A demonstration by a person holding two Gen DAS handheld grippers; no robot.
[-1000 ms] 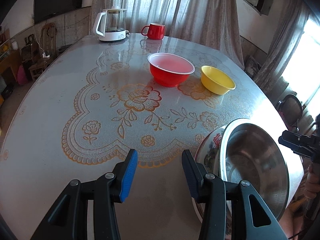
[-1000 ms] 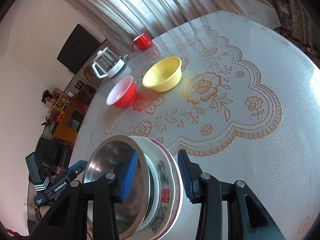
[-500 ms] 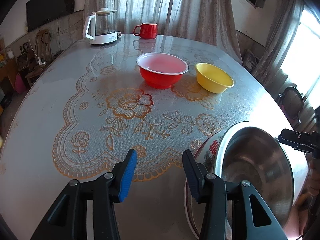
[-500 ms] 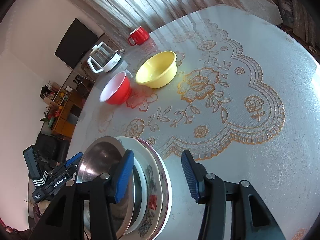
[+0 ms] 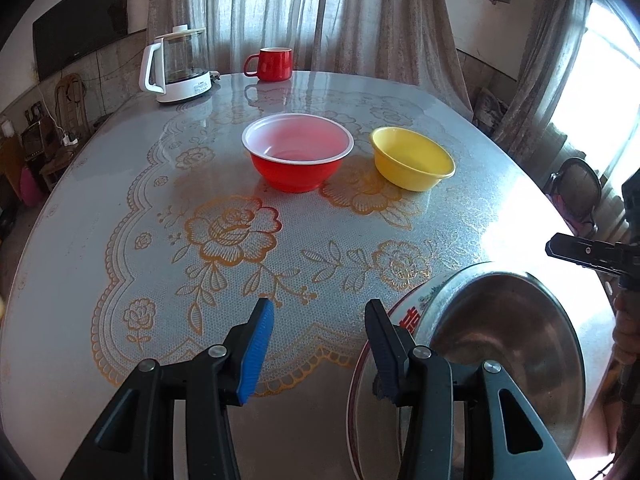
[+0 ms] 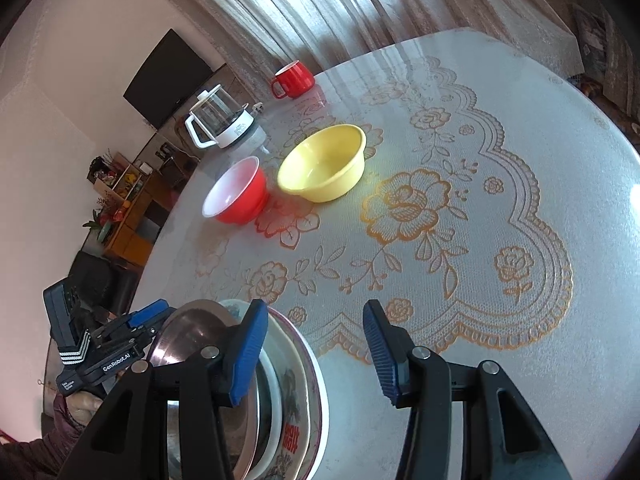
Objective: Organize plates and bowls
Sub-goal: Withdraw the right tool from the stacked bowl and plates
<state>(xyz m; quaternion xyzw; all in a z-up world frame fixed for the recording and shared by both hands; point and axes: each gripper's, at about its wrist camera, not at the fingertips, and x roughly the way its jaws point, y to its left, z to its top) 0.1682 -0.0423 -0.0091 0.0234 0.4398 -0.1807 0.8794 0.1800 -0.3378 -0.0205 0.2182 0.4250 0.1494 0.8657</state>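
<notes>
The left gripper point(image 5: 318, 340) stands with its blue-padded fingers apart and nothing between them, low over the near edge of the table point(image 5: 72, 208); over the last second its view has swung, so the far objects now sit closer to centre. The right gripper point(image 6: 314, 350) is also spread wide with nothing clamped between the pads; its left finger lies over the stack of dishes, and I cannot tell whether it touches them. A second ago that finger sat further across the steel bowl.

The stack sits at the near right edge of the table: a steel bowl point(image 5: 508, 344) nested in a white plate point(image 6: 269, 354), which lies in a flowered plate point(image 6: 298, 392) with red characters on its rim, too cropped to read. In the right wrist view the other gripper's body carries the word "GenRobot.AI"; smaller print below it is illegible.

Further out, mid-table, a red bowl point(image 5: 298, 158) with a white inside stands just left of a yellow bowl point(image 5: 412, 164), apart from each other. At the far edge stand a glass kettle point(image 5: 176, 66) on a white base with unreadable print, and to its right a red mug point(image 5: 272, 64).
</notes>
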